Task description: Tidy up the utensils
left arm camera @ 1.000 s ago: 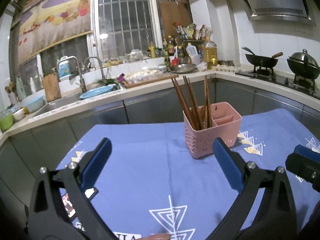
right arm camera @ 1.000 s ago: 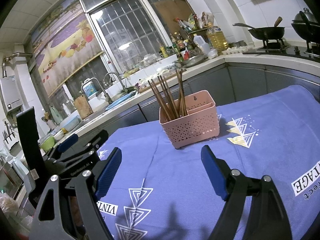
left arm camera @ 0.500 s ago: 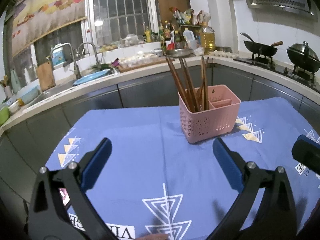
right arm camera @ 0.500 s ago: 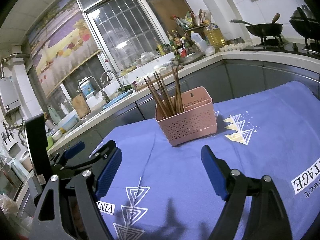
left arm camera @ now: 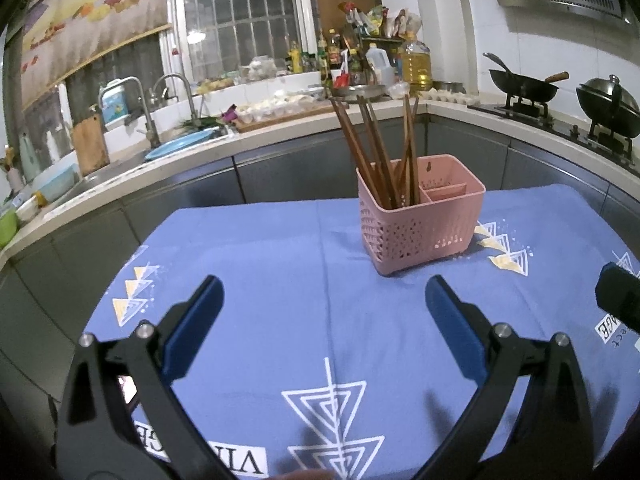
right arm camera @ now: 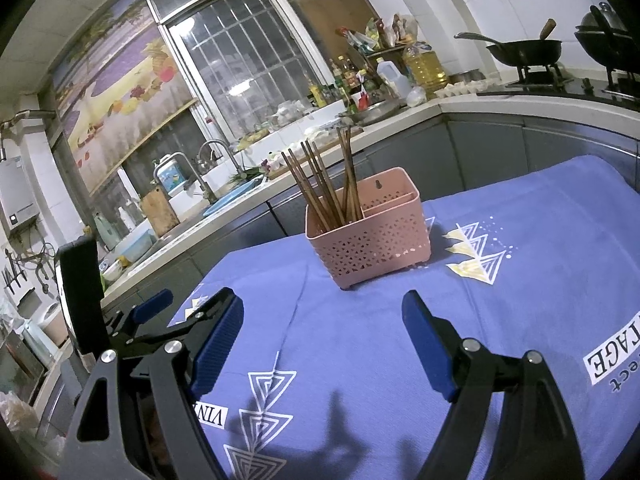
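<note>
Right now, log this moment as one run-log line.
left gripper: open, empty | right gripper: open, empty | chopsticks: standing in pink basket, left compartment | basket on blue tablecloth

The basket point(left arm camera: 420, 220) looks like matt pink plastic, its walls perforated. The chopsticks point(left arm camera: 376, 152) in it are dark brown wood. The tablecloth point(left arm camera: 280, 280) is soft blue cloth with printed white triangles. The gripper pads point(right arm camera: 218, 344) are ribbed blue, on black frames.
</note>
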Demonstrator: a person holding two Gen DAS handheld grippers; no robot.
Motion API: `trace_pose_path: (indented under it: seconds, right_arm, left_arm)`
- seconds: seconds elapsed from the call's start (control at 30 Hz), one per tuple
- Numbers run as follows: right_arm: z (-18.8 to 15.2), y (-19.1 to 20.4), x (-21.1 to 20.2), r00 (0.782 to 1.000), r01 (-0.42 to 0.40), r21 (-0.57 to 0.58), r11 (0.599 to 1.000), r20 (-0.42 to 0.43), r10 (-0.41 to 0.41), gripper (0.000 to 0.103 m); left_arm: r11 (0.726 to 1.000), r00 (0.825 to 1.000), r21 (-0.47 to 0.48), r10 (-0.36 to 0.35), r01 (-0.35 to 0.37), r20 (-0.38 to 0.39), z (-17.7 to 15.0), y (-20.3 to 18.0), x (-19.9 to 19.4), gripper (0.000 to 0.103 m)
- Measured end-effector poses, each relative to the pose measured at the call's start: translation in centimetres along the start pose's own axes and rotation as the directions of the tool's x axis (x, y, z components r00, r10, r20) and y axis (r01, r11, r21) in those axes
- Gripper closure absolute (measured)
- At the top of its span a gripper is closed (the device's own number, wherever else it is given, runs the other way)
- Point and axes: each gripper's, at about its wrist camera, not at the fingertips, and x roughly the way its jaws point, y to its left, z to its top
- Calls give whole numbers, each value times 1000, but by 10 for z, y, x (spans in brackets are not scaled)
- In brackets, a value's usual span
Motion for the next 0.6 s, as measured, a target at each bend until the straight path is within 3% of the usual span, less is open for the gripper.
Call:
trace_pose_path:
  seconds: [0.6]
  right_arm:
    - [0,-1,0,1000,0,2,1000,-2,0,22]
  left_arm:
    - [1000,1000,7,2,-2,-5,0,-1,1,6]
